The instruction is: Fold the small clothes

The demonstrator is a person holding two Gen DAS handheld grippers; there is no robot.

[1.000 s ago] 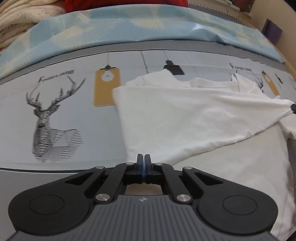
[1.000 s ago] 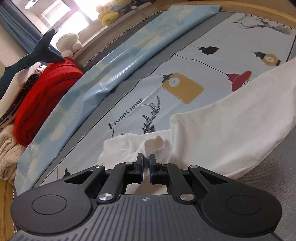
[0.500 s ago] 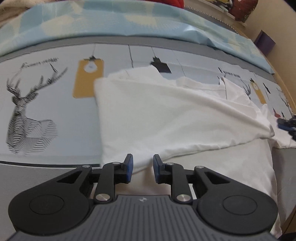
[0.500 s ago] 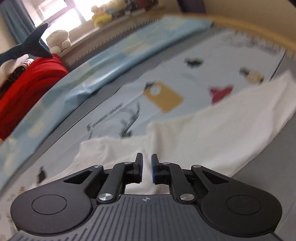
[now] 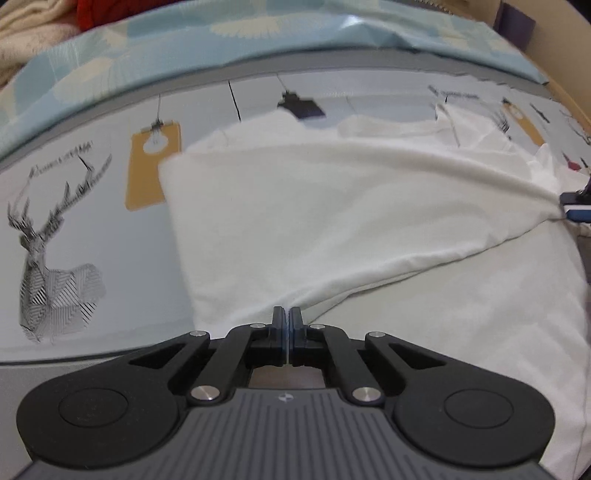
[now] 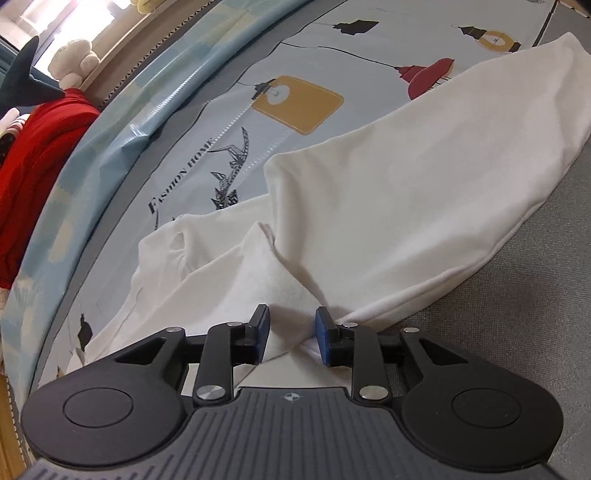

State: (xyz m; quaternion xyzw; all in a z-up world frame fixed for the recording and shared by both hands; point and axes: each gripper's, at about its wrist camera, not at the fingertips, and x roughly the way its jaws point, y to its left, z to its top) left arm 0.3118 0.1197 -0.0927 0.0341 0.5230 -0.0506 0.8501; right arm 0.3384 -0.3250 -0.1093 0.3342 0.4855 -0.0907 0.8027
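Note:
A white T-shirt (image 5: 332, 221) lies partly folded on a printed bedsheet (image 5: 92, 206). My left gripper (image 5: 286, 317) is shut on the near edge of the folded layer. In the right wrist view the same shirt (image 6: 424, 177) spreads ahead, with a sleeve bunched at the left. My right gripper (image 6: 291, 326) is open, and a ridge of shirt cloth lies between its blue pads (image 6: 323, 332). The right gripper's tip also shows at the far right of the left wrist view (image 5: 578, 206), at the shirt's stretched corner.
A pale blue quilt (image 5: 258, 33) runs along the far side of the bed. A red folded blanket (image 6: 33, 166), plush toys (image 6: 74, 59) and a cream knit (image 5: 22, 22) lie beyond it. Grey mattress fabric (image 6: 517, 295) lies to the right of the shirt.
My left gripper opened half a second ago and has shut again on the shirt's edge. My right gripper was shut on the shirt and has opened.

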